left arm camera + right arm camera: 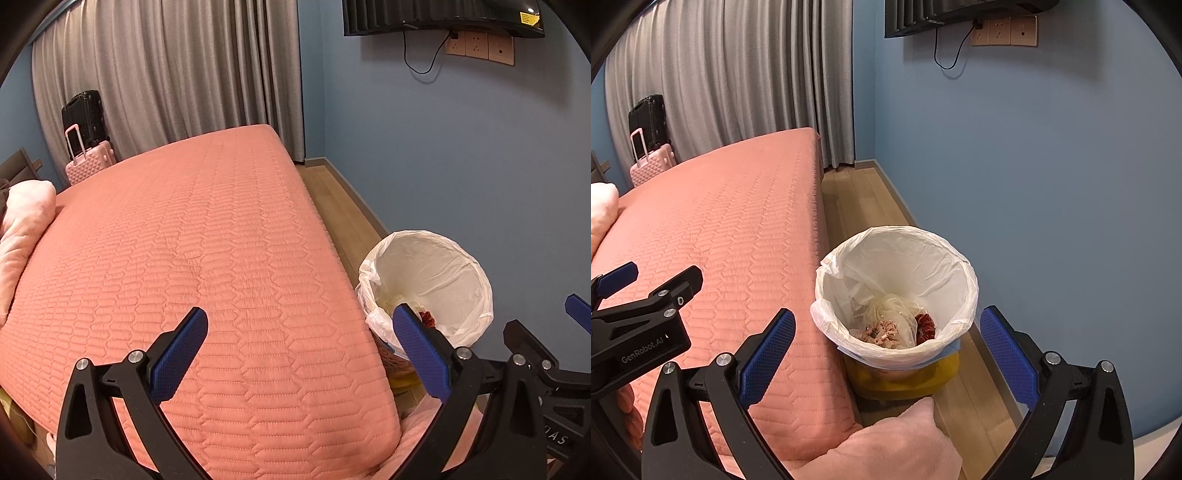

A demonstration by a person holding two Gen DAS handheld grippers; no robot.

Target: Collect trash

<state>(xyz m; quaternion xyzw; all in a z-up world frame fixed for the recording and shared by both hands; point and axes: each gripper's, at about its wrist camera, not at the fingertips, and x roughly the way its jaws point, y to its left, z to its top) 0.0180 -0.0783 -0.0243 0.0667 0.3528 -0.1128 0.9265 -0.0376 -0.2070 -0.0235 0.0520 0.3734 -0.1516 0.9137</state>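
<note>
A yellow bin with a white liner bag (897, 258) stands on the floor between the bed and the blue wall; it also shows in the left wrist view (439, 266). Inside lie a knotted clear bag with pinkish scraps (882, 328) and a red wrapper (925, 325). My right gripper (886, 354) is open and empty, held above and in front of the bin. My left gripper (299, 350) is open and empty over the bed's near corner, left of the bin; it also shows in the right wrist view (650, 280).
A bed with a salmon quilted cover (207, 240) fills the left. A pink blanket (886, 446) hangs at its near corner, a pink pillow (22, 229) at far left. Suitcases (86, 147) stand by grey curtains. A wood floor strip (864, 199) runs along the wall.
</note>
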